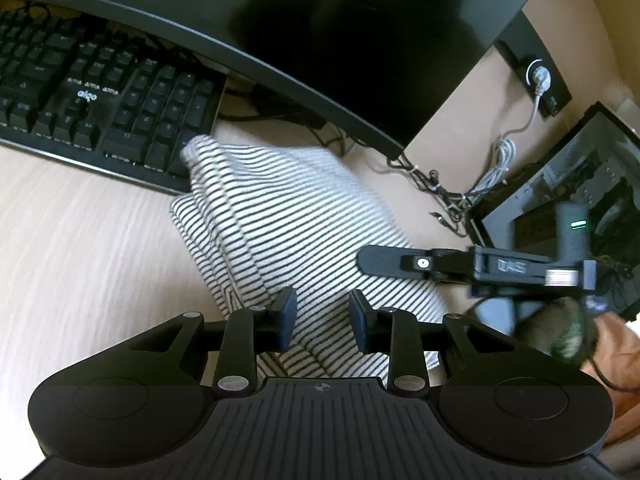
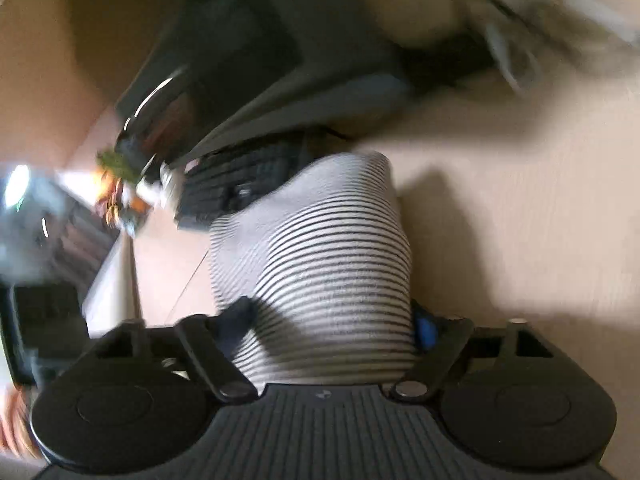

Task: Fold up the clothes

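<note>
Striped garment – white knit with thin black stripes, lying folded into a long band on the pale wood-grain desk.

Left gripper: jaws parted with a clear gap, blue-black pads over the near end of the cloth, nothing pinched between them. Cannot tell whether the tips touch the fabric.

Right gripper: spread wide, with the striped garment bulging up between the fingers and filling the whole gap; blue pad pressed against the cloth's right edge, left finger against its left edge. Looks like a loose straddle, not a pinch. That view is motion-blurred. In the left wrist view the same gripper comes in side-on from the right, tip over the cloth's right edge.

Long axis of the garment, left wrist view: runs from the near end under the left gripper away and up-left, far end pointing at the black keyboard and overlapping its near right corner. Stripes run across the band, roughly perpendicular to that axis.

Beyond it – the dark monitor overhangs the keyboard, a tangle of cables lies on the desk to the right, and an open PC case stands at the far right.
</note>
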A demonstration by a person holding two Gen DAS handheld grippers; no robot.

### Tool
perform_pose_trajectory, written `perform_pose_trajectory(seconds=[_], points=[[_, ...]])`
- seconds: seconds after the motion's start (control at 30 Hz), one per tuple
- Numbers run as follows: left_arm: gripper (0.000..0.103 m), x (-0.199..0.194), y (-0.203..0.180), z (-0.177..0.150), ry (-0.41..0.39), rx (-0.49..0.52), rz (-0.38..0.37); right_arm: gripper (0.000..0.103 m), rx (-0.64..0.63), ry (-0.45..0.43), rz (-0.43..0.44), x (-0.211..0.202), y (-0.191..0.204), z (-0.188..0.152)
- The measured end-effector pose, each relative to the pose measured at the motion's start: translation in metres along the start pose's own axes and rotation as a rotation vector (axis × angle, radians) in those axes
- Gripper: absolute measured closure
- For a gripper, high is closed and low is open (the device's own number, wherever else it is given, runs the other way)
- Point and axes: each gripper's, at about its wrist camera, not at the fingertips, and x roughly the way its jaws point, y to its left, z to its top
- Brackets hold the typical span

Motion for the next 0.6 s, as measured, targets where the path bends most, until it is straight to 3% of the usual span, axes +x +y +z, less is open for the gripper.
perform_pose_trajectory(seconds=[0.03, 0.07, 0.17, 0.23, 0.33, 0.4, 0.6], points=[[0.070, 0.000, 0.003, 0.001, -0.002, -0.007, 0.002, 0.048, -0.027, -0.028, 0.030, -0.008, 0.006, 0.004], [0.070, -0.001, 0.006, 0.001, -0.005, -0.017, 0.003, 0.049, -0.055, -0.039, 0.028, -0.012, 0.008, 0.007], [0.071, 0.003, 0.005, 0.005, -0.006, -0.010, -0.005, 0.050, -0.158, -0.036, -0.072, -0.011, 0.008, 0.011], [0.071, 0.005, 0.001, 0.007, -0.006, 0.013, -0.010, 0.050, -0.151, -0.011, -0.167, -0.004, -0.009, 0.007], [0.070, 0.003, -0.008, 0.015, -0.009, 0.049, 0.000, 0.050, -0.066, -0.024, -0.153, -0.007, -0.027, -0.001], [0.064, -0.005, -0.014, 0.025, -0.037, 0.077, 0.005, 0.050, -0.138, -0.038, -0.190, -0.011, -0.016, -0.007], [0.064, -0.008, -0.024, 0.059, -0.149, 0.127, 0.006, 0.050, -0.328, -0.058, -0.300, -0.014, 0.020, -0.023]])
